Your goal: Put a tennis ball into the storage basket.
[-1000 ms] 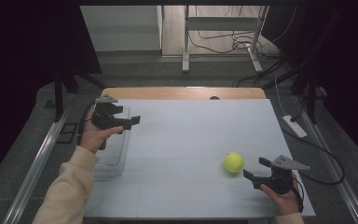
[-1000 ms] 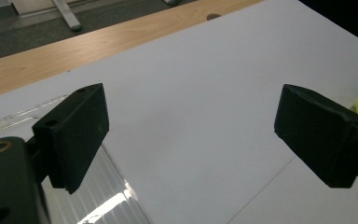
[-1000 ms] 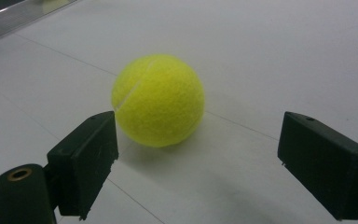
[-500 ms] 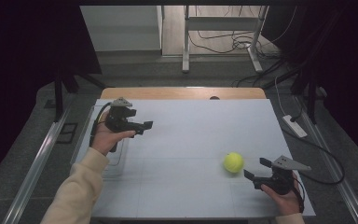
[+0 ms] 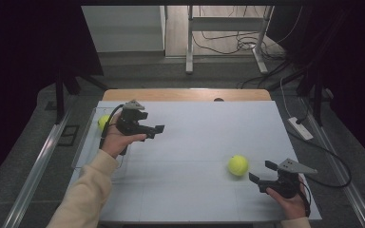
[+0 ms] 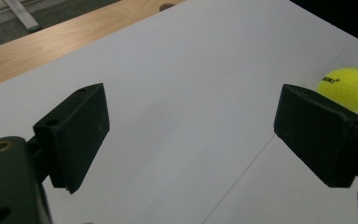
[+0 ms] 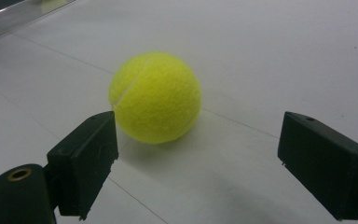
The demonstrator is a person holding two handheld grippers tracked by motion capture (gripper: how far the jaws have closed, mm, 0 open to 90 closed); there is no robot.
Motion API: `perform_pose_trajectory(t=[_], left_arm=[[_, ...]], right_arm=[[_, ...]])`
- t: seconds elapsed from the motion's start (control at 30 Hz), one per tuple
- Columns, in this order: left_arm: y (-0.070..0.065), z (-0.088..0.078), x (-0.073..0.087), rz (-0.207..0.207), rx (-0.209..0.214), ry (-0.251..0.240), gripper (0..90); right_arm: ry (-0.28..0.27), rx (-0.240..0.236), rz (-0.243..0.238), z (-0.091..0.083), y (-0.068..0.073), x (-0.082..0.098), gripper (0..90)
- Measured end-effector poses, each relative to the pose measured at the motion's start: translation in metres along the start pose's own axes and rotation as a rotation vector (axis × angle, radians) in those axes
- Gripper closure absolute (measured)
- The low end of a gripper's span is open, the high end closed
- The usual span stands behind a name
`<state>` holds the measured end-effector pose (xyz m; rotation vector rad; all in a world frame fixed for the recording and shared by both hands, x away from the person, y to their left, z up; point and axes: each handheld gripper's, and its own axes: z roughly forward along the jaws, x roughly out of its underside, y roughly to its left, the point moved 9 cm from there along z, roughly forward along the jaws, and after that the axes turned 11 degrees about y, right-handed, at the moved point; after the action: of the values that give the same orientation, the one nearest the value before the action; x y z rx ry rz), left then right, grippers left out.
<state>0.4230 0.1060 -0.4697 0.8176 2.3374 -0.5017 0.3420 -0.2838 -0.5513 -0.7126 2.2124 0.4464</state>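
A second yellow ball (image 5: 103,120) at the table's nine o'clock edge was mostly hidden behind the left gripper (image 5: 158,129) and its hand (image 5: 116,140). The clear tray (image 5: 83,142) there (barely visible) was too faint to make out.

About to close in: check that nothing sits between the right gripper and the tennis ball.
Nothing visible does. The right gripper is open, and only bare white table lies between its jaws and the tennis ball just ahead.
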Motion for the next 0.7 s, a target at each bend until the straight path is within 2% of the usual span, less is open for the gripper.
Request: perform_pose_trajectory(t=[0.7], left_arm=[[-0.037, 0.026, -0.011, 0.064, 0.063, 0.027, 11.6]], right_arm=[[0.003, -0.004, 0.001, 0.001, 0.000, 0.001, 12.3]])
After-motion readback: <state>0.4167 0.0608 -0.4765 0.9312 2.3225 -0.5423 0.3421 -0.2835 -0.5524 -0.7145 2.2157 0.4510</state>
